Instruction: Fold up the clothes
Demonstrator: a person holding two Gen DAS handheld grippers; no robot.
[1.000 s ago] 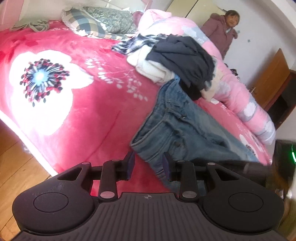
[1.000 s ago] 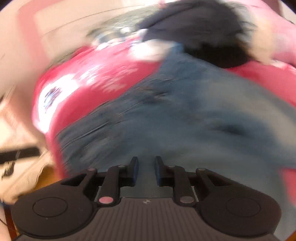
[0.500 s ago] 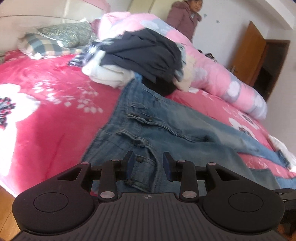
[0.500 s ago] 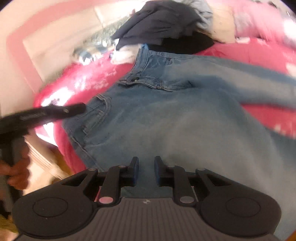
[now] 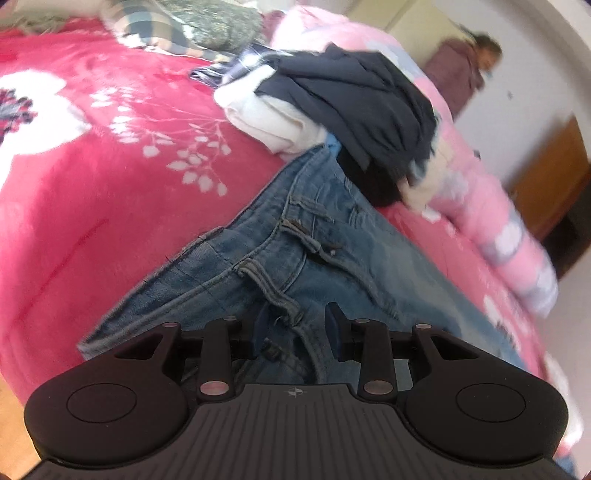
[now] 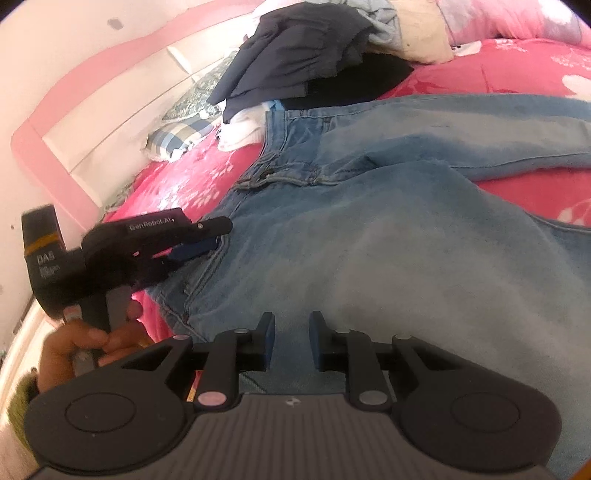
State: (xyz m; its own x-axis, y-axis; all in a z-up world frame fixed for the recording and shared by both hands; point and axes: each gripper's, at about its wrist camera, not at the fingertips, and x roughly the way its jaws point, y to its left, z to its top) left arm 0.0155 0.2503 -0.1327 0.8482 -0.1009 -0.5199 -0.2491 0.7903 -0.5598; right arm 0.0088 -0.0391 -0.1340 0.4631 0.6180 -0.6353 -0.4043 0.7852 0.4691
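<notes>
Right in front of my left gripper (image 5: 294, 330) is the waistband of the faded blue denim jeans (image 5: 314, 258); the pads sit narrowly apart with a belt loop and some waistband in the gap, but I can't see them pinching it. My right gripper (image 6: 291, 341) hangs over the pale seat of the same jeans (image 6: 388, 236), its pads also only slightly parted, nothing clamped that I can make out. Off to its left you can see the other tool (image 6: 177, 240), held by a hand (image 6: 74, 350), with its tips at the jeans' waist edge. The jeans are spread flat on the red fleece blanket with white flowers (image 5: 110, 166). Beyond the waistband there's a heap of dark navy and cream clothes (image 5: 351, 107), then a rolled pink quilt (image 5: 498, 221), checked and grey pillows (image 5: 184, 33), and a person in a mauve jacket (image 5: 461, 70) by the wall.
</notes>
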